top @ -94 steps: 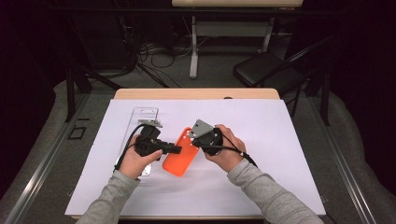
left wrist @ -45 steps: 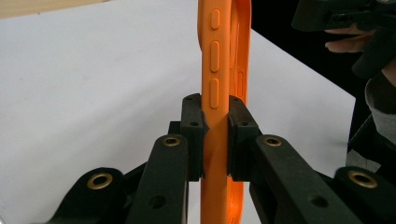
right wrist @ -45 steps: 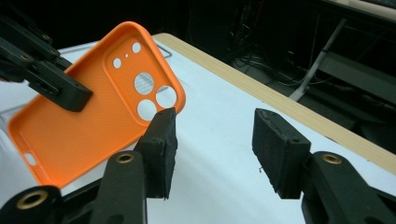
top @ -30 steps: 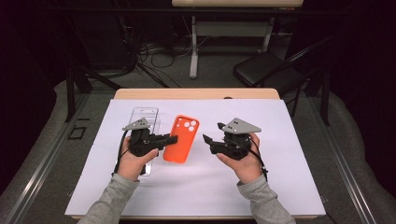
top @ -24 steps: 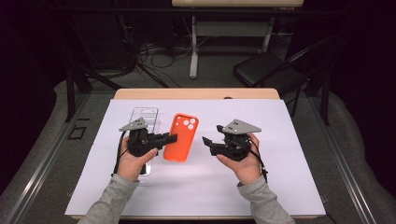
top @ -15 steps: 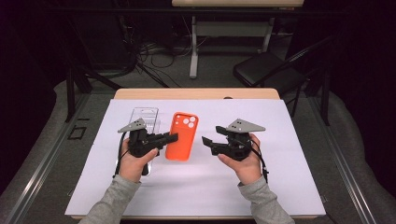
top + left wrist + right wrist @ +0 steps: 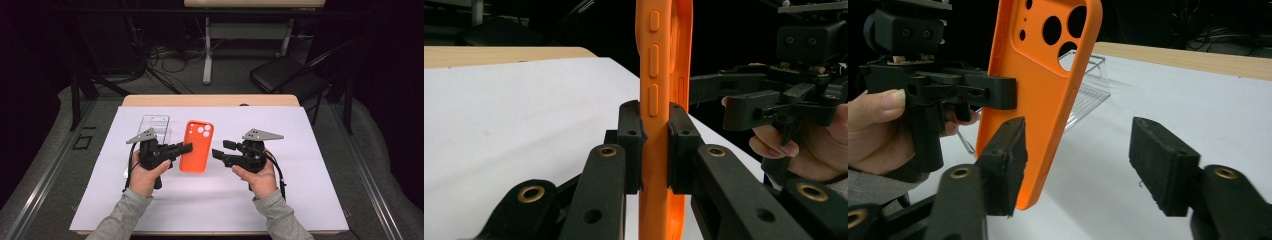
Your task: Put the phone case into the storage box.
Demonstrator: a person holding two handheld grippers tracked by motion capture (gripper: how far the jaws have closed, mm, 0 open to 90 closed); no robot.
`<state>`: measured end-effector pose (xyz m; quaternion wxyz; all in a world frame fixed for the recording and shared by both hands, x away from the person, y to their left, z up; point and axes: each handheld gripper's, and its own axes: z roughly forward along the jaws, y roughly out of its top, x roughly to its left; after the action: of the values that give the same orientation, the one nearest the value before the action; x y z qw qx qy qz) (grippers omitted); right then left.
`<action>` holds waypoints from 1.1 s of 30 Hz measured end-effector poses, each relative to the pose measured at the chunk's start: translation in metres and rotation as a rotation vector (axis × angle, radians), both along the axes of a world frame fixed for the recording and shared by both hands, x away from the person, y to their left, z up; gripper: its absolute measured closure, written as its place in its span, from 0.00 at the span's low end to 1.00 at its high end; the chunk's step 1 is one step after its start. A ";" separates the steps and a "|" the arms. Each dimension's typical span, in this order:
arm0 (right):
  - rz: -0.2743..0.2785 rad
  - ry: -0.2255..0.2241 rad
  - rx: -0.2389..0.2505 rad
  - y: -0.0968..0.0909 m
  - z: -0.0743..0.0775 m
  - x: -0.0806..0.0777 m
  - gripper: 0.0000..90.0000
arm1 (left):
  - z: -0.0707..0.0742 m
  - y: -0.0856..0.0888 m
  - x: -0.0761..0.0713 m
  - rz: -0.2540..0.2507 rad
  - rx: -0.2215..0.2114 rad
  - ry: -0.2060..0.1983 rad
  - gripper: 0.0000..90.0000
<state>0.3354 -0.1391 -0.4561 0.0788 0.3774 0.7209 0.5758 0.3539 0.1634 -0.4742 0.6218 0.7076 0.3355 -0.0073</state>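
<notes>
Left gripper view had the left hand-held gripper (image 7: 655,145) clamped on the orange phone case (image 7: 663,65), held off the worktop (image 7: 320,150). The right hand-held gripper (image 7: 1075,165) was closing but gripped nothing. Looked like the case was lifted, handover still left. Count: one orange case, one clear case (image 7: 156,126), two grippers.

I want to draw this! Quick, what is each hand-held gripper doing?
Left hand-held gripper: closed on the orange phone case.
Right hand-held gripper: open, holding nothing; its jaws have just been closing.
</notes>
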 end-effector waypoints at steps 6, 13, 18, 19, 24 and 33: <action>0.000 0.034 0.054 -0.002 -0.002 0.001 0.48 | 0.000 -0.001 -0.001 -0.009 -0.011 0.007 0.90; 0.012 0.046 0.057 -0.002 -0.002 0.000 0.51 | 0.000 -0.005 -0.003 -0.014 -0.013 0.003 0.90; -0.022 0.030 0.056 -0.003 -0.003 0.000 0.51 | -0.001 -0.007 -0.004 -0.022 -0.003 0.001 0.90; -0.024 0.030 0.055 -0.003 -0.003 0.000 0.53 | -0.002 -0.008 -0.004 -0.024 -0.004 0.003 0.90; -0.021 0.034 0.043 -0.003 -0.004 -0.001 0.58 | -0.004 -0.010 -0.004 -0.023 -0.005 0.005 0.90; 0.011 0.058 0.069 -0.001 -0.004 -0.001 0.59 | -0.006 -0.014 -0.005 -0.040 -0.002 0.011 0.90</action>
<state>0.3346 -0.1405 -0.4605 0.0418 0.3925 0.7046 0.5898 0.3488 0.1493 -0.4804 0.6204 0.7135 0.3248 -0.0238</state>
